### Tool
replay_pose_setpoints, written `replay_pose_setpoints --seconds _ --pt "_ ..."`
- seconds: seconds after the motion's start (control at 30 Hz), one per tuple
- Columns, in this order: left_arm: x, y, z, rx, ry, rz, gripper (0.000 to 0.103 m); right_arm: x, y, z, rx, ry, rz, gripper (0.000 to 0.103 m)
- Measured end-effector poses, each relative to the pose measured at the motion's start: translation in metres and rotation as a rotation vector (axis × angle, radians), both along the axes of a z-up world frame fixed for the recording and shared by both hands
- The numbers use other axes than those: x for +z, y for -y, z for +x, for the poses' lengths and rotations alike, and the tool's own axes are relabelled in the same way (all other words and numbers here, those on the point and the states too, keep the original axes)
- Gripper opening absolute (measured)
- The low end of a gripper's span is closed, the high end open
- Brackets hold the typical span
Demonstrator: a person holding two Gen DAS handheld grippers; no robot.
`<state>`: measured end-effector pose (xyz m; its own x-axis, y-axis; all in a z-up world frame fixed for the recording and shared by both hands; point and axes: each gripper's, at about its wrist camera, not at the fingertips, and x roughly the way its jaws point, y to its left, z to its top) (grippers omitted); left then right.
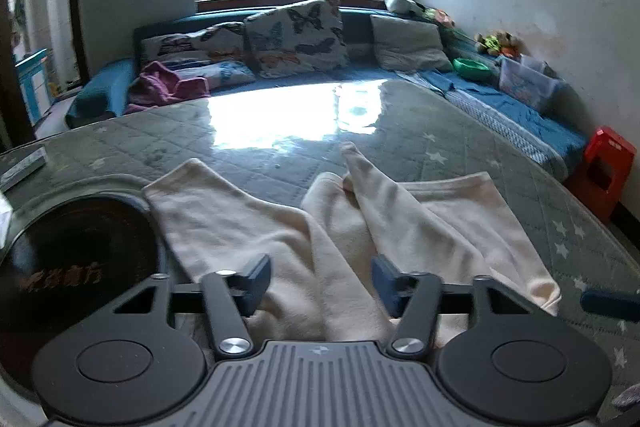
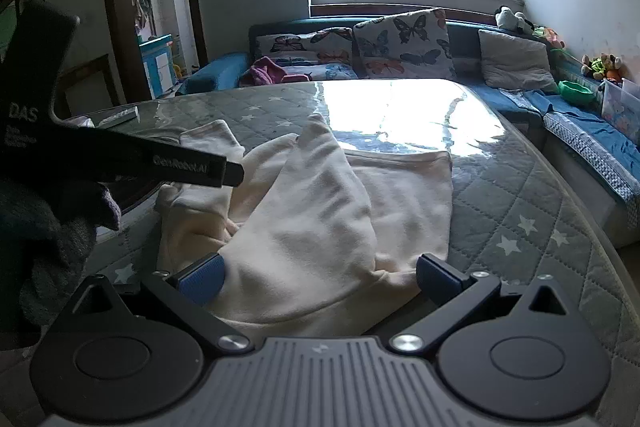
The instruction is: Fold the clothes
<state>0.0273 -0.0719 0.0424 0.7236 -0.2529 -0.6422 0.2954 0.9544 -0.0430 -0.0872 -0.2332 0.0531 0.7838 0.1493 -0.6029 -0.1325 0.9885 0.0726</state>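
Observation:
A cream long-sleeved garment (image 1: pixel 320 227) lies rumpled on the grey quilted table (image 1: pixel 460 147). One sleeve (image 1: pixel 200 199) stretches left, another (image 1: pixel 384 195) lies folded over the body. My left gripper (image 1: pixel 320 281) is open just above the near edge of the cloth. In the right wrist view the same garment (image 2: pixel 320 211) lies ahead, and my right gripper (image 2: pixel 320 279) is open with the near hem between its fingers. The left gripper's body (image 2: pixel 120 159) shows at the left of that view. The right gripper's finger (image 1: pixel 608 301) shows at the right edge of the left wrist view.
A dark round hob (image 1: pixel 80 259) sits in the table at the left, partly under the sleeve. A blue sofa (image 1: pixel 500 99) with butterfly cushions (image 1: pixel 296 35) wraps the far side and right. A red stool (image 1: pixel 604 171) stands at the right. A doorway (image 2: pixel 160 27) opens at the left.

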Motion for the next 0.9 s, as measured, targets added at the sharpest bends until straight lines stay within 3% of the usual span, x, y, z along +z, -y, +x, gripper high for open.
replay_pose_setpoints --seconds 0.1,0.17,0.37,0.63,0.9 --pt "-0.007 -0.002 0.003 -0.023 -0.025 -0.013 0.017 -0.001 0.001 0.002 -0.004 -0.006 0.002 0.103" --pt "-0.010 -0.005 0.002 -0.031 -0.027 -0.023 0.009 -0.002 0.002 0.003 -0.006 -0.011 0.002 0.103" --pt "-0.001 -0.028 -0.016 -0.009 0.013 -0.074 0.005 0.001 0.002 0.003 -0.001 -0.003 -0.001 0.103" --pt "0.014 -0.078 -0.055 0.099 0.047 -0.143 0.005 0.005 -0.010 -0.001 0.051 0.009 -0.009 0.102" --pt "0.004 -0.113 -0.100 0.165 0.034 -0.122 0.005 0.003 -0.032 -0.002 0.107 0.001 -0.035 0.099"
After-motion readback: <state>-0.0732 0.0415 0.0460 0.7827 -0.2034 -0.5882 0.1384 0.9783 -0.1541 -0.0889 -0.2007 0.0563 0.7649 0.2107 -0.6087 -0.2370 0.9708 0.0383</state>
